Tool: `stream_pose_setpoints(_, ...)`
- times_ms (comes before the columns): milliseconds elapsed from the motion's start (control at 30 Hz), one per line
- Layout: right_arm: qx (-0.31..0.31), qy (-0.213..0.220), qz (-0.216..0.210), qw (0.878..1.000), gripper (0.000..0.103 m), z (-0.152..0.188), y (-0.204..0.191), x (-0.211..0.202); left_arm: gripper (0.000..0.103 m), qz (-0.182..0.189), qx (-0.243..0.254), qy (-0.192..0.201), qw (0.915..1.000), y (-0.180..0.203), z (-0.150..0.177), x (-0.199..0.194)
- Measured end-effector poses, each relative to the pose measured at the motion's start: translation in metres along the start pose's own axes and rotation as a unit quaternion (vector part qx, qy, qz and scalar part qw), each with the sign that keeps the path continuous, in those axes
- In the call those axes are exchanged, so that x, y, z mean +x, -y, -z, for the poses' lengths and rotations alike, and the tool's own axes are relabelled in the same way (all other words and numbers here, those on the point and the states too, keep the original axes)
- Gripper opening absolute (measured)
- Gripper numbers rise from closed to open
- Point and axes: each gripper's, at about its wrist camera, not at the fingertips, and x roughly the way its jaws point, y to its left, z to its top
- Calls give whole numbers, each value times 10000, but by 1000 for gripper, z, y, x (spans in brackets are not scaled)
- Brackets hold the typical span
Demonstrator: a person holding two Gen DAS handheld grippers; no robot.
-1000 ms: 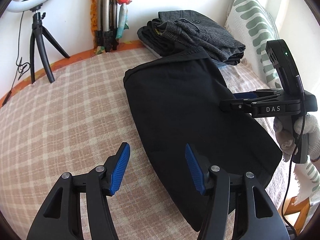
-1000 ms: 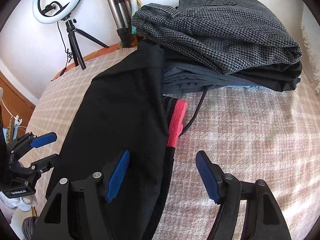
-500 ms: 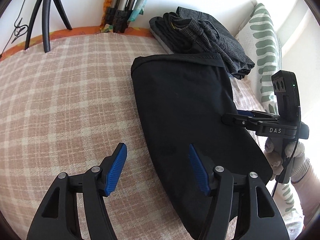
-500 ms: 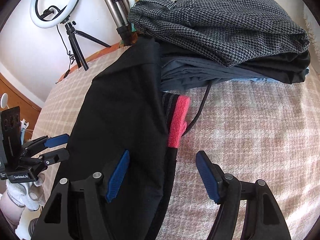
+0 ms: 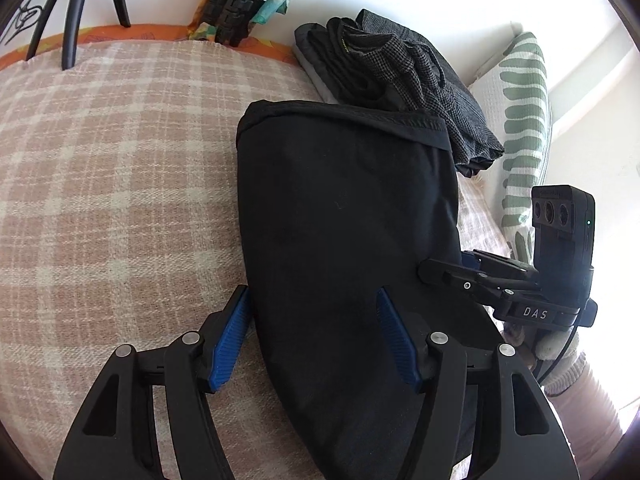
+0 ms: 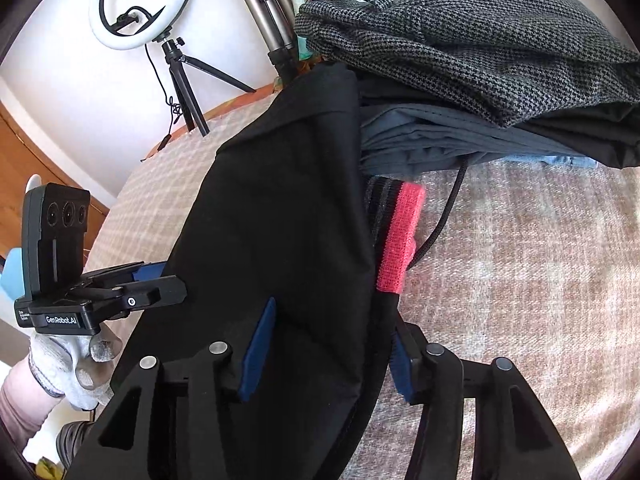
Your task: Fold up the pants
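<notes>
Black pants [image 5: 340,220] lie folded into a long strip on the plaid bed cover [image 5: 100,200], their far end against a clothes pile. My left gripper [image 5: 314,334] is open and straddles the strip's near left edge: one blue pad rests beside the cloth, the other on top of it. From the right wrist, the pants [image 6: 280,200] run up the middle. My right gripper [image 6: 330,356] has the strip's right edge between its jaws, which are closing; the pads do not clearly pinch the cloth. Each gripper shows in the other's view: left gripper [image 6: 164,280], right gripper [image 5: 444,266].
A pile of folded clothes topped by grey houndstooth fabric [image 6: 480,40] sits at the far end. A pink-and-black striped piece [image 6: 400,236] and a black cord [image 6: 444,216] lie beside the pants. A green-patterned pillow [image 5: 524,120] stands right. A ring light on a tripod [image 6: 136,4] stands behind.
My left gripper has slid in and rolled until its pads straddle the pants' left edge. The right gripper's jaws have narrowed around the right edge.
</notes>
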Motion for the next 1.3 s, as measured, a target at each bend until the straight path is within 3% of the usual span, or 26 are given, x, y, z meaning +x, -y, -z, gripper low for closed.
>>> stream_pose_setpoints(200, 103, 195, -71, 9997, 37, 5, 2, -2, 60, -121, 297, -33, 9995, 13, 1, 7)
stream_pose_setpoints(400, 12, 319, 154, 9994, 25, 3, -10, -11, 27, -420, 353, 1, 9985, 19, -1, 6)
stream_pose_setpoints(600, -128, 338, 353, 9987, 21, 2, -25, -20, 13, -667, 663, 214, 9953, 33, 2, -7)
stream_pose_setpoints(767, -270, 475, 468, 9974, 19, 4, -40, -34, 8, -765, 910, 381, 9922, 47, 4, -22)
stream_pose_setpoints(1300, -386, 949, 550, 9932, 19, 20, -69, -87, 8, -802, 1437, 977, 9815, 90, 19, -71)
